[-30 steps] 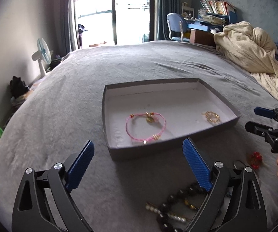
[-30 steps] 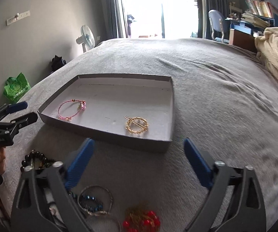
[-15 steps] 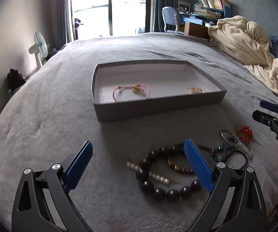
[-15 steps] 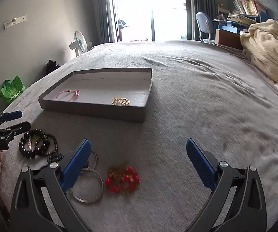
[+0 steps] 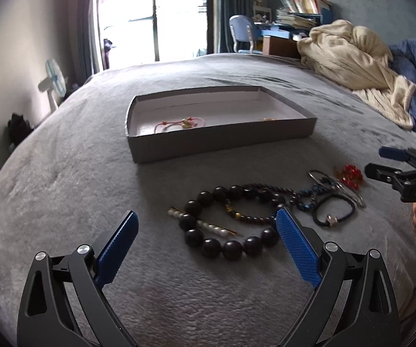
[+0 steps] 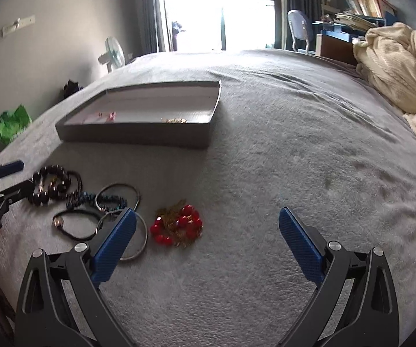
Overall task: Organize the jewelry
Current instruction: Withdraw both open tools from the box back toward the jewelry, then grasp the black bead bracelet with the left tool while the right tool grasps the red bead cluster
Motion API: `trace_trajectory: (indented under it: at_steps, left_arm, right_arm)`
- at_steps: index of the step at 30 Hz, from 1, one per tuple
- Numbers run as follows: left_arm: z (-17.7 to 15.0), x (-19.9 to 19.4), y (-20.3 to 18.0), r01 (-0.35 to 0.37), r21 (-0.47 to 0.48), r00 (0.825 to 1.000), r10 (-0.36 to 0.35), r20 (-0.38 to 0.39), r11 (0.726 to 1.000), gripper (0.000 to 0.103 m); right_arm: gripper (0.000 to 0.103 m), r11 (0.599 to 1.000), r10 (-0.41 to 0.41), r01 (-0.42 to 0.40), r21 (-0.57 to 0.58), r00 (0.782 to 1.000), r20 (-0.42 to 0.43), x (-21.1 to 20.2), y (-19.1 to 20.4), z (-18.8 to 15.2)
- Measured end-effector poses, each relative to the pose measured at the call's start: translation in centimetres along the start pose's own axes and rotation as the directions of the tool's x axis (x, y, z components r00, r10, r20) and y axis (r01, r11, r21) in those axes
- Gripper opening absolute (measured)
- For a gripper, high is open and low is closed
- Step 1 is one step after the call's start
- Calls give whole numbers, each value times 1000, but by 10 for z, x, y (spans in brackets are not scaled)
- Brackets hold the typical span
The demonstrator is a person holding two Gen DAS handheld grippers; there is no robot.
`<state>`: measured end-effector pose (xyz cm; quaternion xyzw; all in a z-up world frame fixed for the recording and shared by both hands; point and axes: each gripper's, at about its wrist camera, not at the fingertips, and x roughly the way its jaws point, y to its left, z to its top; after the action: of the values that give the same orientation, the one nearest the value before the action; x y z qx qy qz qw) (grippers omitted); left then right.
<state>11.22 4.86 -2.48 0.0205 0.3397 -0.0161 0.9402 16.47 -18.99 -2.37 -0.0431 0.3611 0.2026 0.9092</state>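
Jewelry lies heaped on the grey bedspread (image 5: pixel 63 179) short of the tray (image 5: pixel 216 144) as we hold left gripper (image 5: pixel 205 231) and right gripper (image 6: pixel 208 225) spread and empty; gripping the dark bead bracelet (image 5: pixel 222 225) risks dragging the entangled cords (image 5: pixel 309 199) along.

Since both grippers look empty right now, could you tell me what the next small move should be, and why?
Probably lower the open left gripper onto the large black bead bracelet and close on it. It lies on the grey bed cover right between the fingers, outside the grey tray, which already holds the pink cord bracelet. The right gripper is open too, nearest the red bead piece.
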Motion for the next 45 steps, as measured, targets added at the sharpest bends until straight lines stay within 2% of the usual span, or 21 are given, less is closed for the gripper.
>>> trace_trajectory:
  at_steps: [2,7,11,13,17,22,27,30,34,35,37,40,43,45]
  left_arm:
    - [0,0,-1,8,1,1000,-8,3,1000,95]
    - [-1,3,6,30,-40,1000,-30,-6,999,95]
    - [-2,6,8,36,-50,999,-37,-15,998,95]
    - [-2,8,9,37,-52,999,-38,-17,998,95]
    - [-2,9,12,45,-67,999,-46,-15,997,94]
    - [-3,11,19,46,-104,999,-49,-22,994,93]
    - [-4,16,22,30,-127,998,-36,-46,991,93]
    - [-4,20,23,16,-139,997,-25,-66,990,91]
    - [-4,21,25,25,-147,996,-37,-80,989,72]
    - [-5,21,26,30,-153,996,-43,-81,988,63]
    - [-5,22,28,29,-161,995,-43,-87,987,51]
    - [-5,21,28,52,-165,994,-66,-85,985,38]
    - [-4,23,25,59,-153,993,-74,-96,986,36]
    - [-3,24,28,72,-178,991,-91,-100,981,33]
  right_arm:
    - [97,1000,3,-3,-1,1000,-14,3,-1,-1]
    - [83,1000,6,-5,14,999,-39,9,-4,-2]
    - [78,1000,7,-6,18,998,-63,14,-5,-1]
    - [70,1000,10,-10,1,996,-90,20,-1,-1]
    - [59,1000,1,-4,-23,993,-120,27,4,-1]
    - [49,1000,1,-4,-25,993,-120,27,5,-2]
    - [45,999,-7,1,-47,992,-127,28,9,-2]
    - [36,998,-12,3,-70,992,-126,30,13,-1]
    - [22,996,-10,0,-87,993,-119,29,15,-1]
    - [22,996,-9,-1,-85,993,-117,29,15,-1]
    - [19,997,-5,-4,-78,994,-113,28,13,-2]
    - [18,997,-1,-7,-74,994,-106,27,13,-2]
    - [17,998,6,-13,-68,995,-104,27,12,-2]
    - [17,998,11,-17,-64,995,-97,25,11,-2]
